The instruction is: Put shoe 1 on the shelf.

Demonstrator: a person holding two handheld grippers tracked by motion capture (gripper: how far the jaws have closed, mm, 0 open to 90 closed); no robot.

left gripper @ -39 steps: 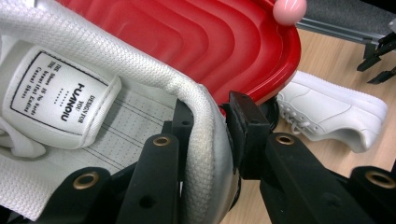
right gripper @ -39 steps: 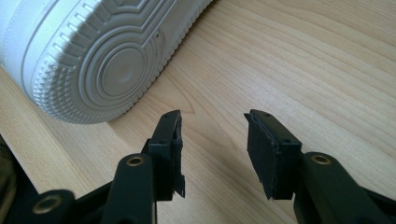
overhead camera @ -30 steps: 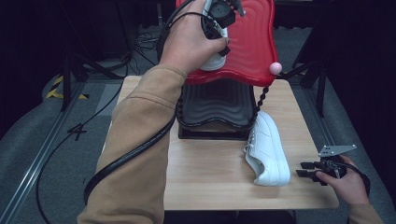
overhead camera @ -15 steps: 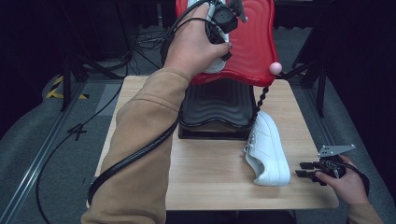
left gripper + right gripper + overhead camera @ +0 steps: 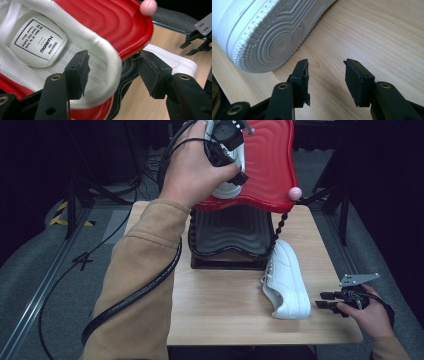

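Left gripper view: the left claw (image 5: 112, 72) has just been opening, its jaws astride the heel rim of the white leather sneaker (image 5: 50, 45) without pressing, so the shoe rests on the red wavy plastic shelf (image 5: 107, 22); at 4 o'clock, the right claw (image 5: 327, 300) waits open, holding nothing.

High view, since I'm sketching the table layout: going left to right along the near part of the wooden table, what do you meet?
Tan-sleeved left forearm → thick black cable → bare light wooden tabletop → white leather sneaker lying on its side → right gripper, jaws open, toward the sneaker.
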